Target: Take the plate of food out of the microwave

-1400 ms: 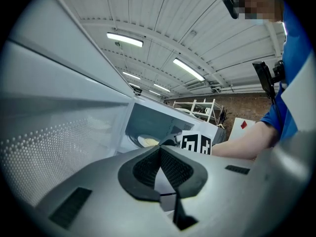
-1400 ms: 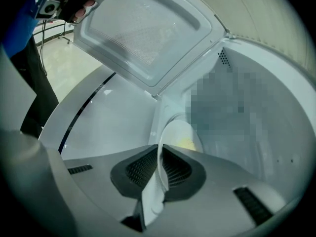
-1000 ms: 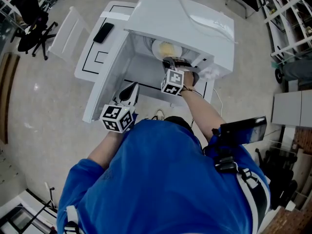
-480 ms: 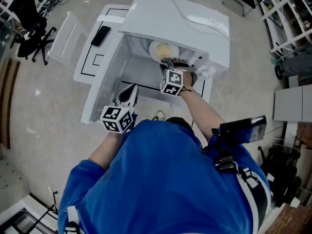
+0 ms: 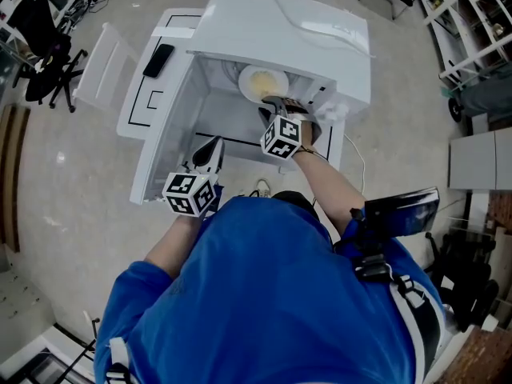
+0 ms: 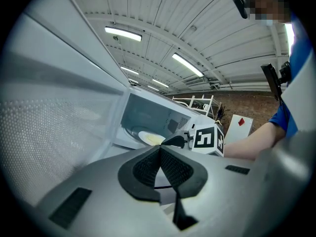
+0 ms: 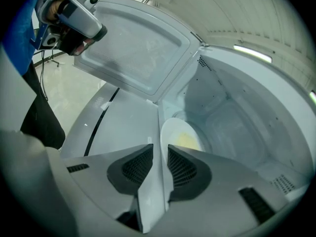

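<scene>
**Asker:** Plate (image 7: 170, 127) gripped yet?

**Me:** I think so. My right gripper (image 7: 159, 149) is inside the microwave (image 5: 296, 30). Its jaws are drawn to a narrow slit with the plate's near rim in it. I judge that a hold, though only on the edge.

**Asker:** And your other one?

**Me:** My left gripper (image 6: 159, 149) is closed on nothing. I hold it outside, low, beside the open door (image 7: 133, 48).

**Asker:** What could go wrong from here?

**Me:** It's a pinch on one side of the rim. The far side may sag once the plate lifts off the cavity floor, and then the food (image 7: 186, 142) could slide. If the pads slip on a smooth rim, the plate drops back inside. If I pull crooked, I could also knock it against the mouth of the cavity or the door.

**Asker:** What holds what?

**Me:** The microwave holds just the one plate, lying flat and set back from the opening. The plate carries a pale yellow heap near its middle. I can't tell what dish it is. Nothing else shows in the cavity.
</scene>
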`<state>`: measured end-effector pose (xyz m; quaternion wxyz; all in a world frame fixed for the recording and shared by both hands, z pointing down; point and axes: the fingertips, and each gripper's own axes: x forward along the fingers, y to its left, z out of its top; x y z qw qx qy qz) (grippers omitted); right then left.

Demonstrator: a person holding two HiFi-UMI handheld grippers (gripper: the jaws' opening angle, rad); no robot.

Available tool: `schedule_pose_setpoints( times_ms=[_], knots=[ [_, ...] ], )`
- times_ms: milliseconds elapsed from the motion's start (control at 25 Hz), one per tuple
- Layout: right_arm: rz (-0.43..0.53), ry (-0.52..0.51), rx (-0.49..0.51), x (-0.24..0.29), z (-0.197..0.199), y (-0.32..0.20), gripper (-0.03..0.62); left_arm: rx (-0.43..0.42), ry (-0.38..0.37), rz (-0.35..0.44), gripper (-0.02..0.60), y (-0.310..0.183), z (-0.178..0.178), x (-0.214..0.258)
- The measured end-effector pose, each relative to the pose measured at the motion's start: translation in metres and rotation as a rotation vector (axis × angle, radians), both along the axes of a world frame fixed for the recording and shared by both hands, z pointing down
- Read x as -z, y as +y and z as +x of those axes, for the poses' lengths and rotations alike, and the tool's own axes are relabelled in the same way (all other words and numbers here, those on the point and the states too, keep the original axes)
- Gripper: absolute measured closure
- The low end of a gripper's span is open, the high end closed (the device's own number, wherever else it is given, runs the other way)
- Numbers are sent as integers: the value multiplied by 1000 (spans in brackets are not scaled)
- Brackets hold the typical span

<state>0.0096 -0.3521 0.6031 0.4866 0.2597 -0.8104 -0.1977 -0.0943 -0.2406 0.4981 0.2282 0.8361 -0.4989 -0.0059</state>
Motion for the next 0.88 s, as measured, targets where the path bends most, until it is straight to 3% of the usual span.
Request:
schedule_pose_setpoints(
  times_ms=[280, 560, 880],
  knots=[
    [-2, -123, -53, 16, 0, 0, 514, -20, -2, -4, 572, 1, 4, -2],
    [-119, -453, -234, 34, 6, 11, 514, -35, 0, -13, 572, 1, 6, -5],
    [-347, -841, -510, 13, 30, 15, 503, -56, -1, -19, 572, 2, 10, -9]
  ],
)
